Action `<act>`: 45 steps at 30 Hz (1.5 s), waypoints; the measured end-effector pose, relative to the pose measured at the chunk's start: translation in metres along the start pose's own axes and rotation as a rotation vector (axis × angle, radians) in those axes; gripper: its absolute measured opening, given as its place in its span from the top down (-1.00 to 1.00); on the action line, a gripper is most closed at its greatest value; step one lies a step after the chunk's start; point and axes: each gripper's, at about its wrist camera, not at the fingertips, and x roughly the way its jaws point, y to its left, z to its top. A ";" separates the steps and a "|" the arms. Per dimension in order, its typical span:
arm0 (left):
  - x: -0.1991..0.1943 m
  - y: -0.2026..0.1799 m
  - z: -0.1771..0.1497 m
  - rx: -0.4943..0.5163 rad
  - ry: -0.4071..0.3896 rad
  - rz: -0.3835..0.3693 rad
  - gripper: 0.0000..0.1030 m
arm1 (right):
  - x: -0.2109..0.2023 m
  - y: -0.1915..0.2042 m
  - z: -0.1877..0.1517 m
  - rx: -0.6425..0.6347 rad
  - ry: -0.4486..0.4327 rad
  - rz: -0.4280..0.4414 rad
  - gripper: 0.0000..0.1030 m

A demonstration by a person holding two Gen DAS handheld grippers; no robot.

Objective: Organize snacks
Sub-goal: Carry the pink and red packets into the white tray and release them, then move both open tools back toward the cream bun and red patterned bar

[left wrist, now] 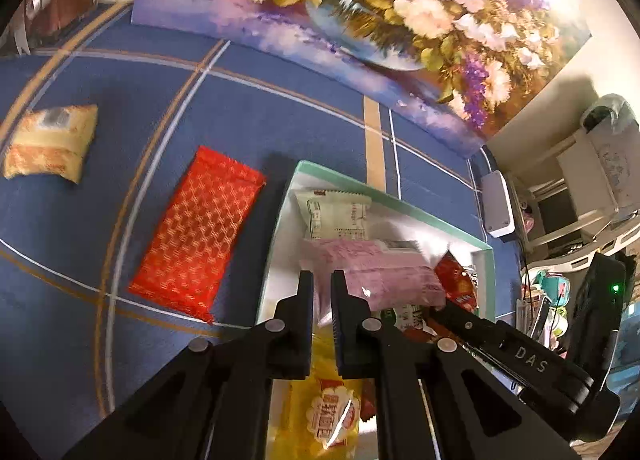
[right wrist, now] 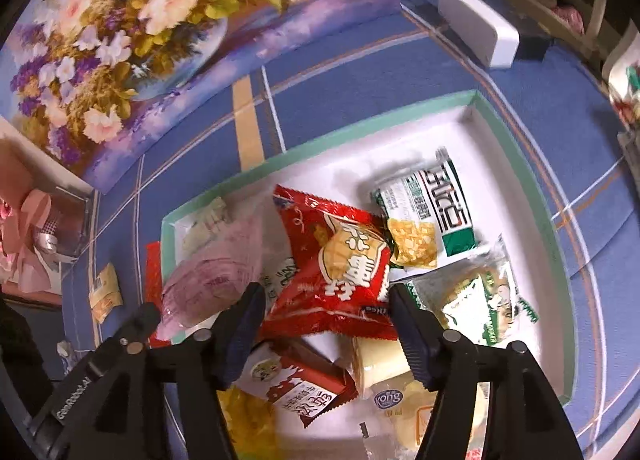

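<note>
A white box with a mint-green rim (left wrist: 360,188) (right wrist: 516,164) stands on a blue checked cloth and holds several snack packets. My left gripper (left wrist: 322,280) is shut on the edge of a pink packet (left wrist: 380,272) (right wrist: 216,272) at the box's left end. My right gripper (right wrist: 326,298) is open above the box. A red packet (right wrist: 336,260) lies between its fingers, and the pads do not squeeze it. Around it lie a green-and-white packet (right wrist: 432,212), a dark red packet (right wrist: 304,384) and a pale yellow one (right wrist: 384,364). A yellow packet (left wrist: 328,412) shows under my left gripper.
Outside the box on the cloth lie a red patterned packet (left wrist: 196,228) and a yellow-orange packet (left wrist: 52,144). A large floral painting (left wrist: 400,20) leans at the back. A white device (right wrist: 480,28) sits past the box, and a pink-ribboned item (right wrist: 32,228) is at the far left.
</note>
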 end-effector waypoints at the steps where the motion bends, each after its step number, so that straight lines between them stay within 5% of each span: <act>1: -0.006 -0.002 0.001 0.013 -0.007 0.011 0.85 | -0.004 0.002 0.001 -0.008 -0.005 0.000 -0.32; 5: -0.023 -0.003 0.004 0.028 -0.030 0.023 0.79 | -0.020 0.011 0.000 -0.020 -0.026 0.013 -0.32; 10: -0.037 0.001 0.003 0.046 -0.049 0.074 0.45 | -0.029 0.024 -0.008 -0.056 -0.034 0.001 -0.32; 13: -0.040 0.007 0.001 0.036 -0.045 0.105 0.15 | -0.031 0.028 -0.016 -0.067 -0.032 -0.003 -0.38; 15: -0.043 0.011 0.000 0.030 -0.046 0.133 -0.24 | -0.031 0.031 -0.023 -0.078 -0.026 -0.005 -0.43; 21: -0.051 0.019 -0.010 0.033 -0.069 0.210 -0.65 | -0.040 0.036 -0.037 -0.087 -0.040 -0.009 -0.78; 25: -0.056 0.023 -0.017 0.045 -0.090 0.269 -0.66 | -0.047 0.037 -0.047 -0.087 -0.051 -0.003 -0.97; 30: -0.063 0.027 -0.024 0.047 -0.110 0.307 -0.85 | -0.051 0.037 -0.058 -0.092 -0.051 -0.008 -0.98; 45: -0.102 0.039 -0.020 0.040 -0.304 0.347 -0.87 | -0.069 0.065 -0.060 -0.183 -0.137 0.004 -1.00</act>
